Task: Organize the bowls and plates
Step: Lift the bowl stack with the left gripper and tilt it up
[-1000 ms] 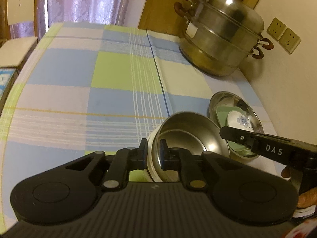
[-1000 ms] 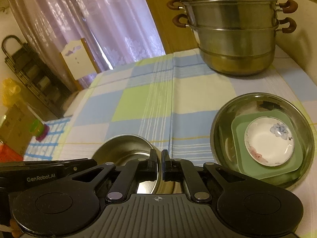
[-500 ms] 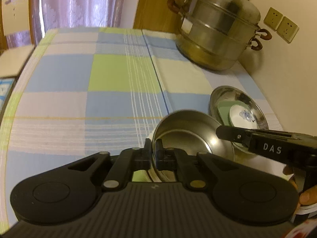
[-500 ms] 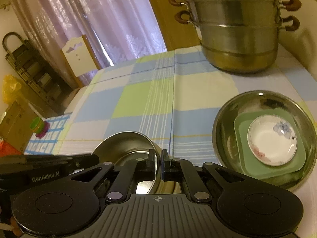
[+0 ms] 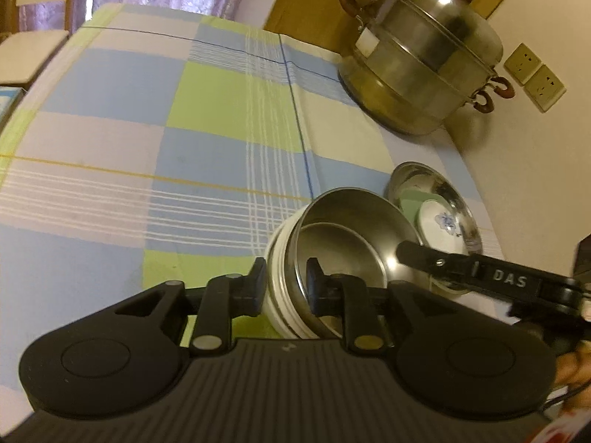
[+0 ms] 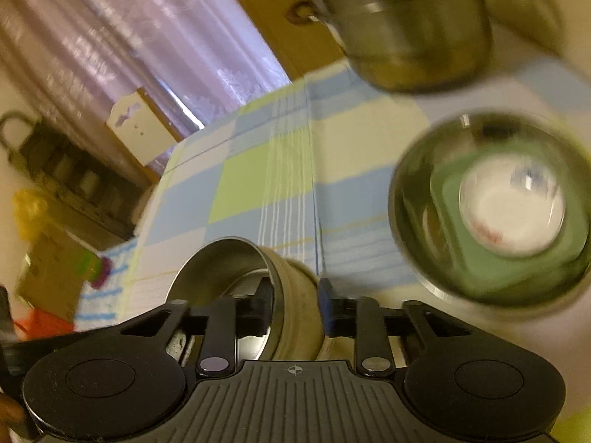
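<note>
Both grippers straddle the steel bowl's (image 5: pixel 354 243) rim, beside the steel basin (image 5: pixel 436 199). Left gripper (image 5: pixel 286 282) fingers are apart; right gripper (image 6: pixel 295 304) fingers likewise. Close firmly on the rim wall, keep it level, then nest it centrally in the basin.

Home dining room: checked tablecloth (image 5: pixel 207 118), steamer pot (image 5: pixel 424 62), curtains (image 6: pixel 155 37)
</note>
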{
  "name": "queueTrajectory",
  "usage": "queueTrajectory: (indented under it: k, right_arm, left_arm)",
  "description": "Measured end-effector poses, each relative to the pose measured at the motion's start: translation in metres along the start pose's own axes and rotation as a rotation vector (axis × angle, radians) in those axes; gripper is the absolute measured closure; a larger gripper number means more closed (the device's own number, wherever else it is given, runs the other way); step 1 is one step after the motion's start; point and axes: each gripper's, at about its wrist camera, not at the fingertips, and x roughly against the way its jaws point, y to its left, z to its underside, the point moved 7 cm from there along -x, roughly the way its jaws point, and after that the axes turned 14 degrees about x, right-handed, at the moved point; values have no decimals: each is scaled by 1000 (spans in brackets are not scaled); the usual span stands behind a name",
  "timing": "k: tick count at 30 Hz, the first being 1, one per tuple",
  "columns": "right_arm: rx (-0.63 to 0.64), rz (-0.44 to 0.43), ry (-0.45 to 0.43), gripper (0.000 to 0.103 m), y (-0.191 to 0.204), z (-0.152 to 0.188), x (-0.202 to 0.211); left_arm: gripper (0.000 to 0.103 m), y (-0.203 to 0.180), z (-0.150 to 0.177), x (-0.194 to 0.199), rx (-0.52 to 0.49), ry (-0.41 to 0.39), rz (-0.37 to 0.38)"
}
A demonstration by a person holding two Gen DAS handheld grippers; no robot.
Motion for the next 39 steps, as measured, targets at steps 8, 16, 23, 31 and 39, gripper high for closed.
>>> queueTrajectory:
  k: [8, 16, 23, 31, 39]
  right_arm:
    - [18, 1, 16, 84, 3, -4, -2]
    - [76, 74, 60, 86, 13, 0, -6]
    - [78, 90, 85, 85, 12, 1, -9]
    - [147, 147, 109, 69, 13, 1, -10]
    - [72, 111, 154, 68, 2, 5, -20]
  left_arm:
    - [86, -1, 1, -7, -33, -1, -35]
    - [87, -6, 0, -15, -75, 8, -73]
    - [87, -10, -1, -13, -91, 9, -88]
    - [77, -8, -5, -11, -100, -5, -109]
    - [76, -6, 3, -29, -83, 59, -99]
